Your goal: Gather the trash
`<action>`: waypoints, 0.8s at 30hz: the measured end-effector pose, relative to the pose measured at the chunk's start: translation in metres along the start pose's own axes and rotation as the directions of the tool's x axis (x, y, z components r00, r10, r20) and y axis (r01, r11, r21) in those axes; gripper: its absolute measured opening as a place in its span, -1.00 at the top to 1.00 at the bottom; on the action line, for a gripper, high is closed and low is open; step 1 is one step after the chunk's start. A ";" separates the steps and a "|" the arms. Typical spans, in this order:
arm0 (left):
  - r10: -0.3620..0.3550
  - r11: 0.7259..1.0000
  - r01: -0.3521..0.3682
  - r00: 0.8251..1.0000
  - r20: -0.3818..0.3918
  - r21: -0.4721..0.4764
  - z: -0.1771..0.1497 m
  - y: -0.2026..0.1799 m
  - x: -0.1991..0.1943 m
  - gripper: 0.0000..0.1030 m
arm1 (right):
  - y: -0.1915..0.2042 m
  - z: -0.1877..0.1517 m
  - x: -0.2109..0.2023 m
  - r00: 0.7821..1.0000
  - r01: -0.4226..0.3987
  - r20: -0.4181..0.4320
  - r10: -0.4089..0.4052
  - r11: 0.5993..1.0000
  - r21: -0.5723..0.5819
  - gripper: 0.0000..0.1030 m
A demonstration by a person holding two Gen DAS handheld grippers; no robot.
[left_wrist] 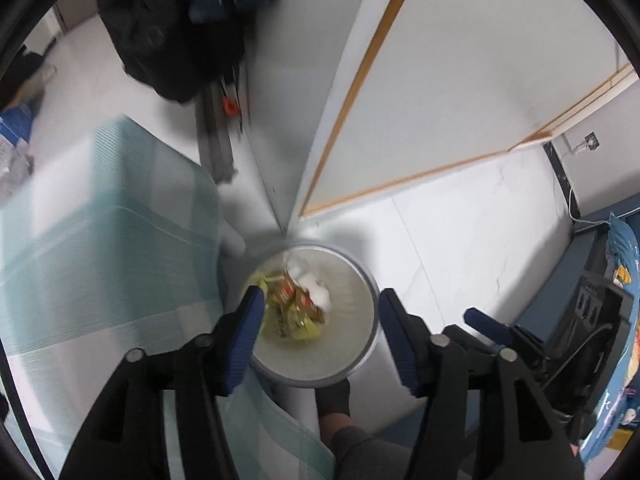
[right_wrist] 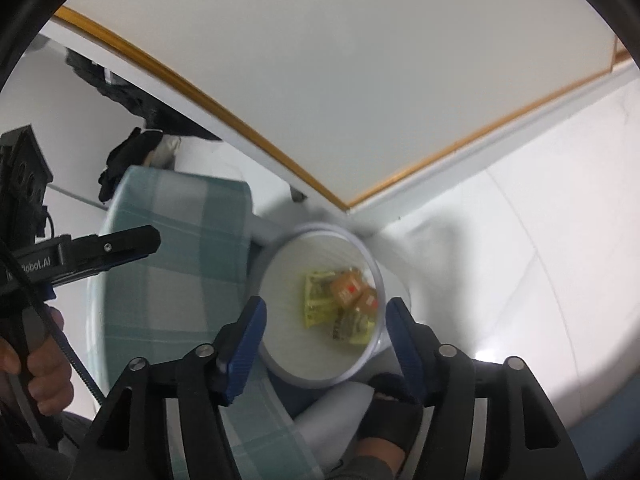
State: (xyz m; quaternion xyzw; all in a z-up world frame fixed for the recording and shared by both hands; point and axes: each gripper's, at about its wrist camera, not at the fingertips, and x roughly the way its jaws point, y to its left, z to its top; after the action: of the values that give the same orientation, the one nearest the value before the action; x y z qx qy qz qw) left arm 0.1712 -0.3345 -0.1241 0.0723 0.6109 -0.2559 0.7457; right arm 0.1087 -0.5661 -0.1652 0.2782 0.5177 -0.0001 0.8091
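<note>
A round white bin [left_wrist: 362, 354] stands on the floor below both grippers; it also shows in the right wrist view [right_wrist: 280, 300]. Inside lie yellow-green and brown snack wrappers [left_wrist: 294, 310] [right_wrist: 340, 300] and some white crumpled paper [left_wrist: 318, 288]. My left gripper [left_wrist: 322, 320] is open and empty above the bin. My right gripper [right_wrist: 324, 328] is open and empty above the bin too. The right gripper's fingers [left_wrist: 486, 326] show at the right of the left wrist view, and the left gripper's fingers [right_wrist: 120, 244] show at the left of the right wrist view.
A table with a green-checked cloth [left_wrist: 100, 240] [right_wrist: 180, 248] stands left of the bin. A wall corner with a wood-trimmed panel [left_wrist: 440, 100] [right_wrist: 340, 100] is behind it. Dark clothing [left_wrist: 168, 40] hangs at the back. A blue snack bag [left_wrist: 618, 320] lies at the right.
</note>
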 end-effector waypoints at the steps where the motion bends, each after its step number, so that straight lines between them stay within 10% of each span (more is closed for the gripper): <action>1: 0.004 1.000 -0.004 1.000 0.017 0.001 -0.002 0.001 -0.006 -0.16 | 0.005 0.002 -0.007 1.000 0.000 0.009 0.000 1.000 -0.008 -0.26; 24: 0.088 0.996 -0.081 0.977 0.196 -0.045 -0.042 0.021 -0.094 -0.52 | 0.094 -0.001 -0.093 0.996 0.080 0.059 -0.072 0.986 -0.148 -0.67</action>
State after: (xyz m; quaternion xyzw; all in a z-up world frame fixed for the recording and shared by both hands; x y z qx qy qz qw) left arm 0.1327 -0.2707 -0.0500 0.0586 0.5347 -0.2188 0.8141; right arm 0.0912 -0.5132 -0.0452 0.1964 0.5047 0.0005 0.8406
